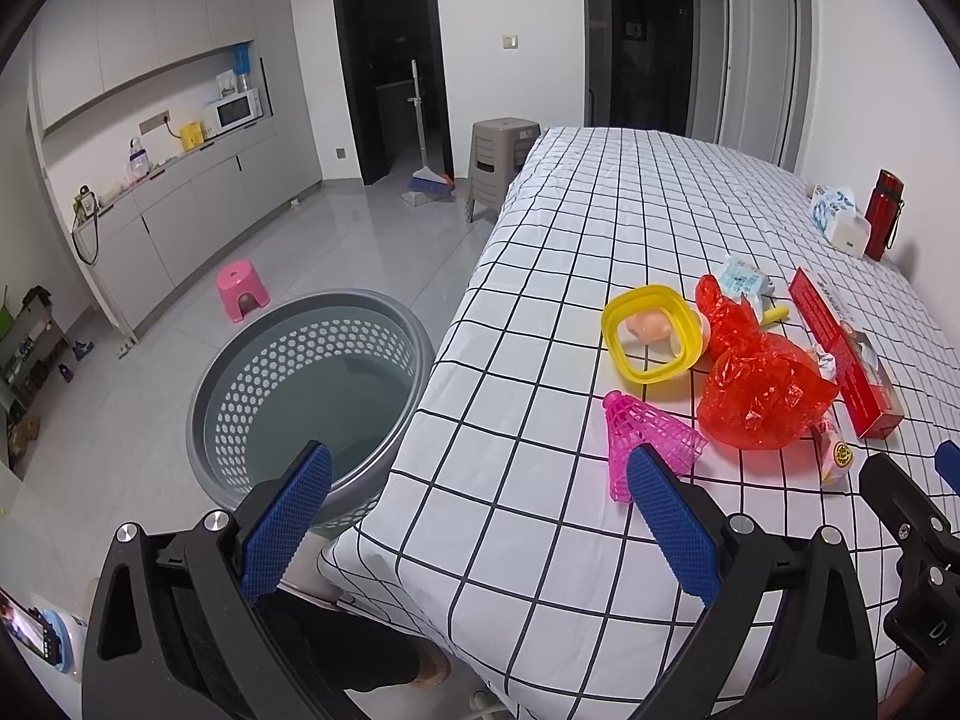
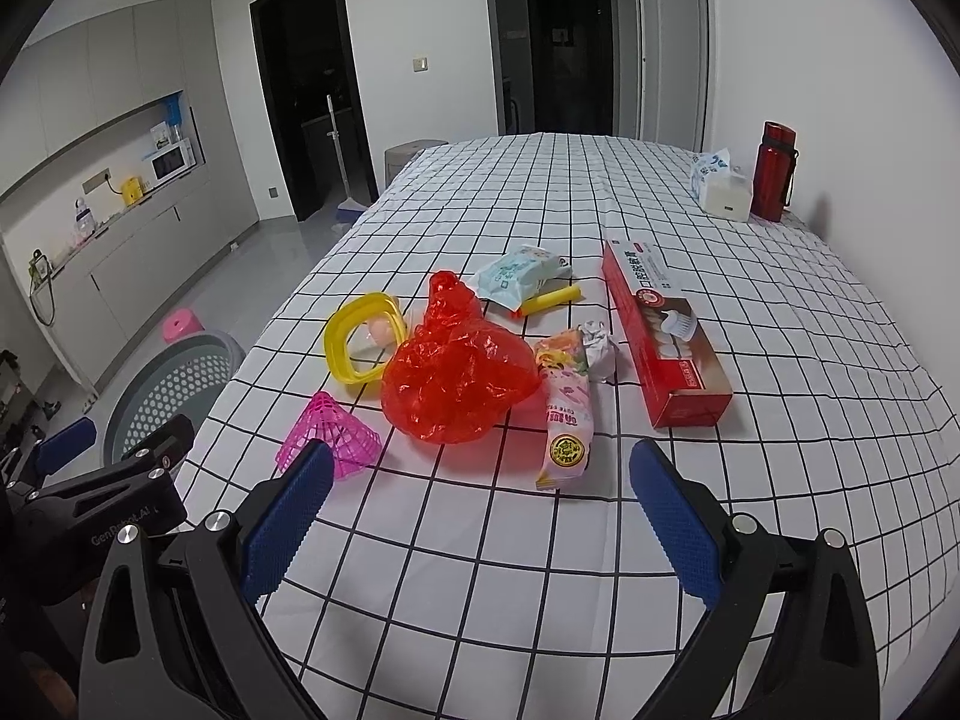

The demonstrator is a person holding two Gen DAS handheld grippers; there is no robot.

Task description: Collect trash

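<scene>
Trash lies in a cluster on the checked tablecloth [image 2: 540, 540]: a crumpled red plastic bag [image 2: 456, 378], a pink snack wrapper [image 2: 567, 414], a ball of crumpled paper [image 2: 600, 345], a pale blue wipes pack [image 2: 519, 276], a yellow tube [image 2: 549, 300], a pink shuttlecock [image 2: 330, 435], a yellow square container [image 2: 363, 336] and a red box [image 2: 663, 333]. A grey perforated basket [image 1: 306, 384] stands on the floor beside the table's left edge. My left gripper [image 1: 480, 528] hovers open over the table corner, empty. My right gripper [image 2: 480, 528] is open and empty, short of the wrapper.
A red flask [image 2: 777, 171] and a tissue box [image 2: 720, 183] stand at the table's far right. On the floor are a pink stool [image 1: 240, 291], a grey stool [image 1: 498, 165] and a broom [image 1: 426, 180]. Cabinets line the left wall.
</scene>
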